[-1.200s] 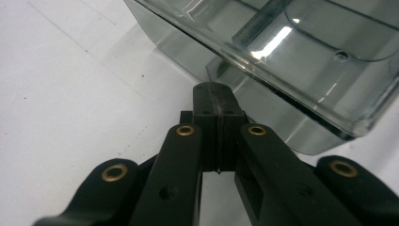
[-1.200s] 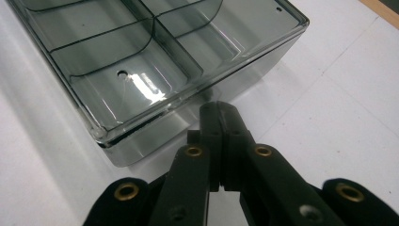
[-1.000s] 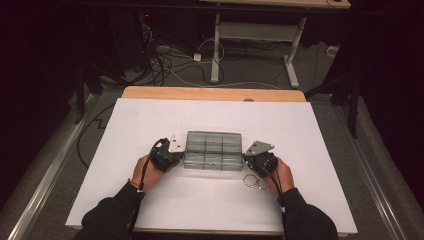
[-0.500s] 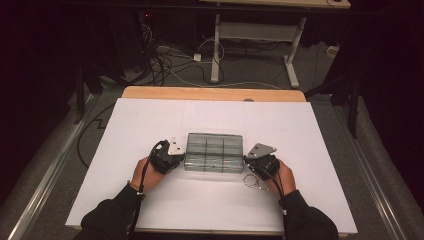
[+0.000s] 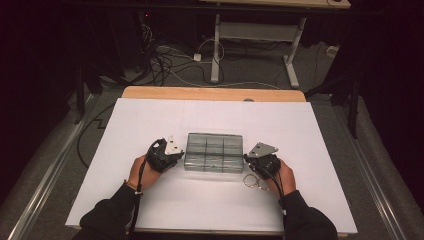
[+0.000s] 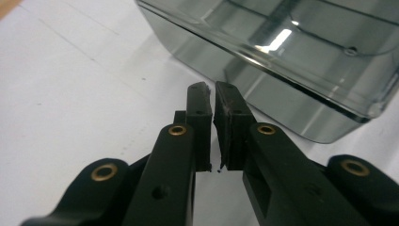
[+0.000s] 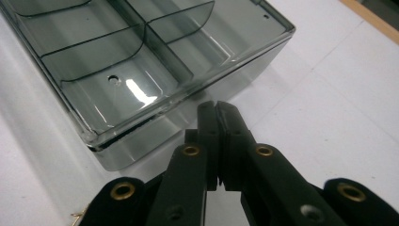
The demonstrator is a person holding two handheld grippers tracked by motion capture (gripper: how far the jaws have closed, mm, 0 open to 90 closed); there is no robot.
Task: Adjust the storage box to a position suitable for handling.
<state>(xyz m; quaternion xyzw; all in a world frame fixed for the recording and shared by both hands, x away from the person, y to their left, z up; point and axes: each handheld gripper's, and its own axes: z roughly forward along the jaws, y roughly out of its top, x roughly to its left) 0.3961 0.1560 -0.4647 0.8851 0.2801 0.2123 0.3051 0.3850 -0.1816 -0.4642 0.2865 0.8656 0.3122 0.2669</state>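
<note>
Flanking the smoked plastic compartment box (image 5: 214, 152) on the white bench (image 5: 150, 115), I hold both grippers low. The box sits between them, just ahead of each fingertip pair. Left gripper (image 6: 211, 89): fingers have just parted to a narrow slit, nothing between. Right gripper (image 7: 214, 106): fingers closed, empty.

We see the smoky plastic box (image 5: 213, 152) standing in the middle of the white table (image 5: 150, 120). Behind the box, toward the wooden strip (image 5: 213, 93), we find bare table a hand could cross. Left of the box, the left gripper (image 5: 172, 156) sits just beside its short wall; right of the box, the right gripper (image 5: 248, 159) does the same, so both flanks are blocked. In front of the box's right corner lie metal rings (image 5: 252, 181); the rest in front is bare.
</note>
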